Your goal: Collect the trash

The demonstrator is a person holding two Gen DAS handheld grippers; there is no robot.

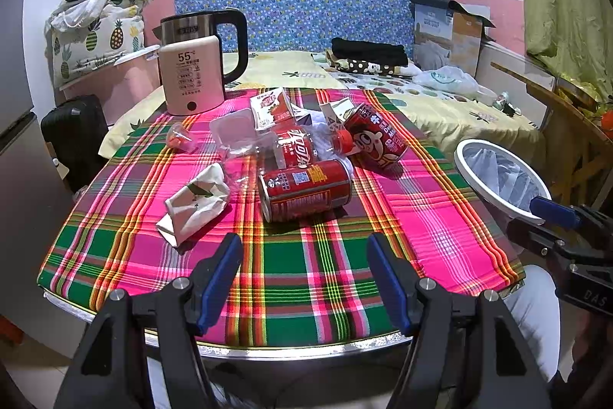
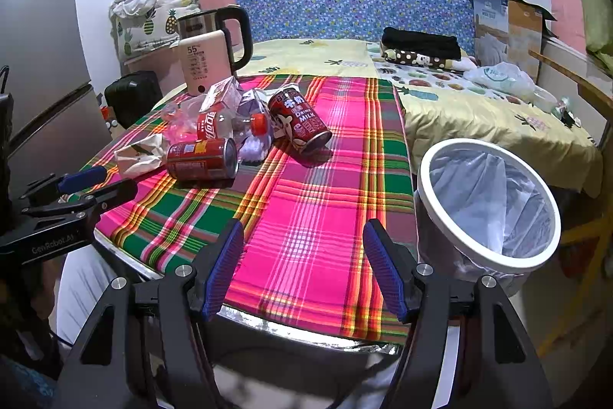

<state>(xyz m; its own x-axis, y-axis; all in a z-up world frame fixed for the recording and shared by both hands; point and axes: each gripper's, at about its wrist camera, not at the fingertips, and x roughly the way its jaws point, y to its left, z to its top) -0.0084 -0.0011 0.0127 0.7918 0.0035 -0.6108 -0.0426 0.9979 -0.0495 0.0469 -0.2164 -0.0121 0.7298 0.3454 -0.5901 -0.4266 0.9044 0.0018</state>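
Note:
Trash lies in a heap on the plaid tablecloth (image 1: 291, 267): a near red can (image 1: 304, 189) on its side, a second red milk can (image 1: 377, 137), a Coke bottle (image 1: 295, 146) with a red cap, a crumpled paper wrapper (image 1: 197, 200), cartons (image 1: 274, 108) and clear plastic. The heap also shows in the right wrist view, with the near can (image 2: 202, 159) and milk can (image 2: 300, 123). A white-rimmed bin (image 2: 488, 200) with a liner stands right of the table. My left gripper (image 1: 304, 273) is open, short of the near can. My right gripper (image 2: 302, 267) is open and empty over the table's front edge.
A pink kettle (image 1: 191, 73) stands at the table's far left. A bed (image 1: 421, 94) with clothes, a plastic bag and a cardboard box lies behind. A black suitcase (image 1: 74, 133) and a fridge (image 2: 34, 45) stand to the left. A wooden chair (image 1: 567, 125) is at the right.

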